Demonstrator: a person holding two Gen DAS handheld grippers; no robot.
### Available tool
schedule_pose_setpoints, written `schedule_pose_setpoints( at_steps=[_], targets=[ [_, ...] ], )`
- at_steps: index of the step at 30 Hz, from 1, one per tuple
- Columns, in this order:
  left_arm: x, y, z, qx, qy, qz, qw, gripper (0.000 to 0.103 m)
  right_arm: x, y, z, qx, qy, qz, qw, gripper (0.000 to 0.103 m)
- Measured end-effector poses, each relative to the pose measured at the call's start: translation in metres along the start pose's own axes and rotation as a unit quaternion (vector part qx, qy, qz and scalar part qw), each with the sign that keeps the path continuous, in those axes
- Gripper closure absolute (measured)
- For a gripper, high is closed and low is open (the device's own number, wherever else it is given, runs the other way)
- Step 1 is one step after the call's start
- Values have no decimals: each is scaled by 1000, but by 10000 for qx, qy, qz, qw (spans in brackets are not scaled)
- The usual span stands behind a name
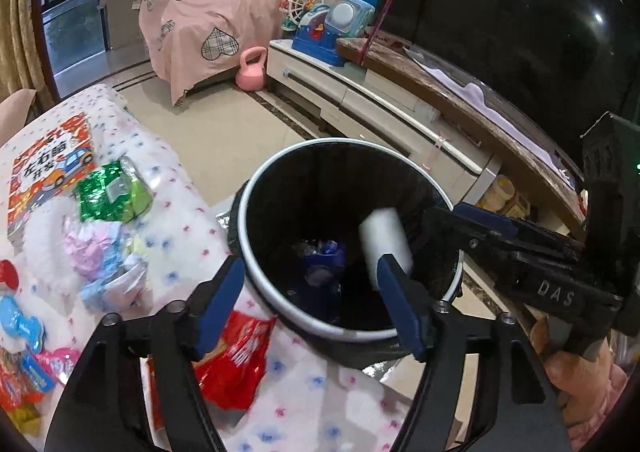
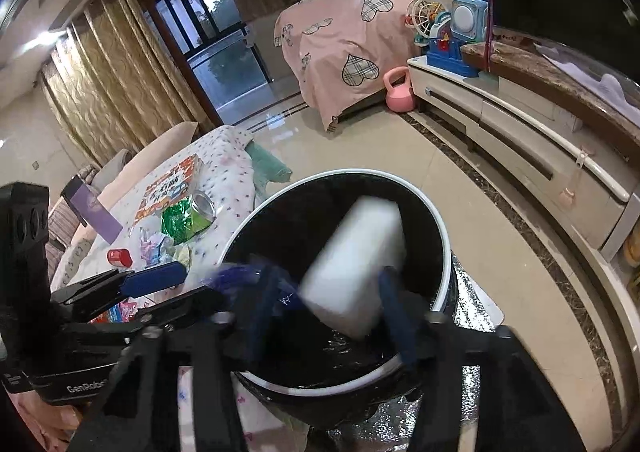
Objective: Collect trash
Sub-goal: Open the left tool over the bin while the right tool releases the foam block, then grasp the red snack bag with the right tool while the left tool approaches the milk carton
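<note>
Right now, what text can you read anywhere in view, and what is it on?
"DAS": embossed on the right claw body, left wrist view.
"GenRobo", cut off: on the left claw body, right wrist view.
"左右脑开发": on the red children's book.
Red snack bag and candy wrappers: print too blurred.

A trash bin [image 1: 256, 252] is stood on the floor, just beside the edge of a table [image 1: 192, 228]. On the table, left of the bin, a pile of wrappers [image 1: 108, 252] is spread, with a book [image 1: 48, 176] behind it. Over the bin's mouth, a block [image 2: 356, 264] is caught blurred. Right of the bin, a TV cabinet [image 1: 360, 100] is set.
</note>
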State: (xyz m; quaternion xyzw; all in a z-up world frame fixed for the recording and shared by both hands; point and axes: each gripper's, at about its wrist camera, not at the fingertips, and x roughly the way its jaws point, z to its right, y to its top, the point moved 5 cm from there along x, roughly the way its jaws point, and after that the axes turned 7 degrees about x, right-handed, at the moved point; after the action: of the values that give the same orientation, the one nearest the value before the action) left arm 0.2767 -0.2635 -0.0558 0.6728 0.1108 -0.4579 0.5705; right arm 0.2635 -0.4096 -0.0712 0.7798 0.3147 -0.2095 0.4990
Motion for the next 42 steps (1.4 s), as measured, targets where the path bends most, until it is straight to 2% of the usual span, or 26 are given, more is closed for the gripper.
schedule_pose_setpoints(
  at_steps=[3,5,8,11,16,28,38,42],
  targets=[
    [-15,-8,-8,-92,106,128,9998,28,-7,-1,0,137,108,86,9998,37],
    [-28,-17,-14,-189,165,224,9994,27,-14,-4,-3,187,199,180,9995,24],
    [-45,-31,-26,-361,251,330,9985,25,-22,-10,-12,226,290,309,9988,10],
    [-60,-46,-39,-538,310,392,9973,24,-31,-21,-25,251,399,420,9980,6],
    [-84,-75,-62,-799,495,490,9944,23,-38,-43,-45,258,533,475,9971,5],
    [-104,-136,-98,-1213,635,274,9902,22,-36,-91,-80,278,726,251,9967,5],
    [-100,-152,-99,-1237,554,140,9907,22,-19,-112,-104,-55,525,101,9986,5],
    [-92,-150,-98,-1204,516,73,9914,22,-6,-113,-111,-206,429,52,9989,8]
  ],
)
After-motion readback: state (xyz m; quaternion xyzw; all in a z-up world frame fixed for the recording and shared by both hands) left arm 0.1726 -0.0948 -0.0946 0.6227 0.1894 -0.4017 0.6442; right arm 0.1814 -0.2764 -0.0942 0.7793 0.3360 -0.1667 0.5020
